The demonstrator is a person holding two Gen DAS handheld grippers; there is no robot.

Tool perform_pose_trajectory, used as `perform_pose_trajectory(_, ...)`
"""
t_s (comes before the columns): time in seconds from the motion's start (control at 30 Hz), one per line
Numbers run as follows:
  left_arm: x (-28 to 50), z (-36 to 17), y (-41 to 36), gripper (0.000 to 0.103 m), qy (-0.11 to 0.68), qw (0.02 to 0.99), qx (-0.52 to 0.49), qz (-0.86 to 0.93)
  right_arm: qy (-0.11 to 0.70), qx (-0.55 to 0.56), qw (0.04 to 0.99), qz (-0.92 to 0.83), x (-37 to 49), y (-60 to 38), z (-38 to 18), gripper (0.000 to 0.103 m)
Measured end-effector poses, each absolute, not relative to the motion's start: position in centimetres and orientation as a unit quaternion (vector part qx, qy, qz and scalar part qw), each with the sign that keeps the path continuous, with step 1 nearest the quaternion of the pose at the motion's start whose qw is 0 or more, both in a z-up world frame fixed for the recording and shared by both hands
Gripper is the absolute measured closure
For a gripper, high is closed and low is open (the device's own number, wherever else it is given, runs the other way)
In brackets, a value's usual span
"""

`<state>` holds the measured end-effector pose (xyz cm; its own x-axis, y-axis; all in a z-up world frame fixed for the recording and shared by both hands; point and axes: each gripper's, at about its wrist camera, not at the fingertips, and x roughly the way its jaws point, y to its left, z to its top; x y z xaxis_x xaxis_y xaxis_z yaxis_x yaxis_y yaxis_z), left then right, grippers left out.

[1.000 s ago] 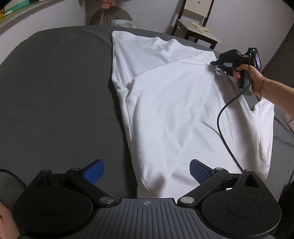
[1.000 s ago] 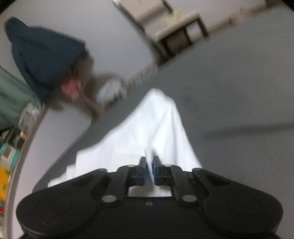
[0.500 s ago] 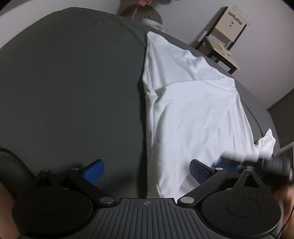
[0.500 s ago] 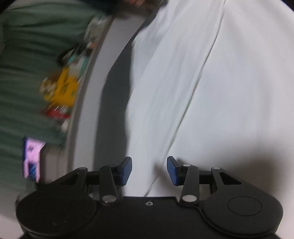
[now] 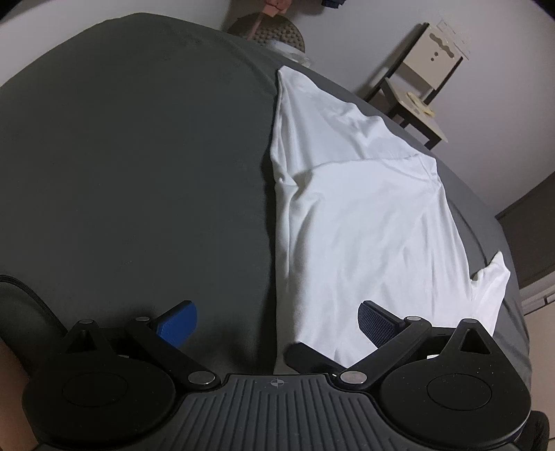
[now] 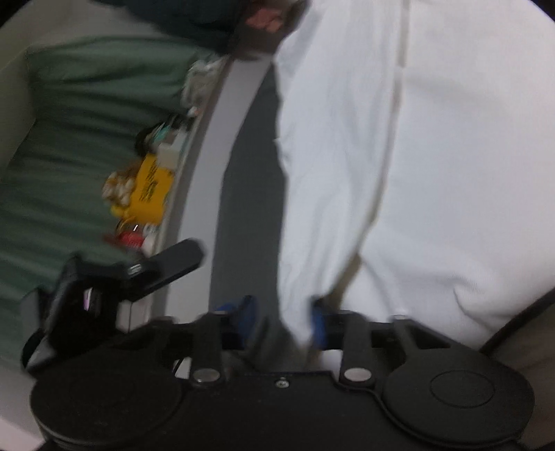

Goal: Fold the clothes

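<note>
A white T-shirt lies partly folded on the dark grey bed, one sleeve sticking out at the right. My left gripper is open just above the shirt's near corner, whose left edge runs between the fingers. In the blurred right wrist view the white T-shirt fills the right half. My right gripper is open, and the shirt's near edge hangs between its blue pads. The other gripper's black body shows at the left there.
A small wooden chair stands beyond the bed's far right side, and a round cushion at the far end. The right wrist view shows a green curtain and a shelf with yellow and red items past the bed.
The right gripper let go of the far shirt fold, opened, and swung back to the shirt's near edge, leaving the left view. The left gripper shifted left and stayed open.
</note>
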<state>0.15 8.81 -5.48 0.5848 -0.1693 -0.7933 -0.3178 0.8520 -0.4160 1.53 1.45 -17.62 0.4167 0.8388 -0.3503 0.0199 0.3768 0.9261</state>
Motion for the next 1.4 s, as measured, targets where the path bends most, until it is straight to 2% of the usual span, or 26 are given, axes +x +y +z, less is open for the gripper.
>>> perform_pose_trajectory(0.13, -0.1, -5.4, 9.1, 0.003, 0.450, 0.849, -0.272, 0.049, 0.461, 0.461, 0.699, 0.295, 0.8, 2.7, -17.5, 0.096)
perform_pose_trajectory(0.37, 0.5, -6.0, 8.7, 0.003, 0.474, 0.843, -0.251, 0.053, 0.480, 0.428, 0.703, 0.304, 0.5, 3.3, -18.5, 0.097)
perform_pose_trajectory(0.4, 0.7, -6.0, 8.5, 0.003, 0.476, 0.842, -0.248, 0.050, 0.483, 0.424, 0.699, 0.314, 0.8, 3.2, -18.1, 0.095)
perform_pose_trajectory(0.47, 0.8, -5.9, 8.2, 0.003, 0.475, 0.846, -0.240, 0.047, 0.489, 0.414, 0.691, 0.335, 1.4, 3.2, -17.4, 0.076)
perform_pose_trajectory(0.5, 0.8, -5.8, 8.0, 0.003, 0.472, 0.848, -0.235, 0.046, 0.490, 0.413, 0.686, 0.345, 1.5, 2.9, -16.9, 0.062)
perform_pose_trajectory(0.53, 0.9, -5.7, 7.9, 0.003, 0.469, 0.852, -0.231, 0.045, 0.487, 0.412, 0.685, 0.351, 1.4, 2.2, -16.3, 0.055)
perform_pose_trajectory(0.73, 0.8, -4.5, 6.6, 0.003, 0.437, 0.876, -0.201, 0.030, 0.470, 0.391, 0.744, 0.268, 1.8, -5.5, -13.7, 0.054)
perform_pose_trajectory(0.9, 1.8, -3.6, 2.6, 0.003, 0.405, 0.909, -0.100, -0.004, 0.419, 0.381, 0.804, 0.182, 4.2, -15.8, -10.5, 0.053)
perform_pose_trajectory(1.03, 3.2, -4.7, -0.1, 0.003, 0.409, 0.911, -0.049, -0.028, 0.403, 0.360, 0.828, 0.150, 6.4, -19.6, -8.7, 0.053)
perform_pose_trajectory(1.1, 3.7, -5.9, -0.7, 0.003, 0.427, 0.904, -0.024, -0.025, 0.405, 0.351, 0.826, 0.174, 7.7, -18.6, -8.4, 0.052)
perform_pose_trajectory(1.23, 4.0, -9.1, -0.7, 0.002, 0.494, 0.870, 0.003, -0.003, 0.431, 0.309, 0.805, 0.265, 12.3, -10.7, -7.2, 0.052)
perform_pose_trajectory(1.4, 3.5, -8.8, -1.1, 0.000, 0.489, 0.872, 0.012, -0.008, 0.458, 0.229, 0.773, 0.374, 18.1, -0.1, -5.6, 0.053)
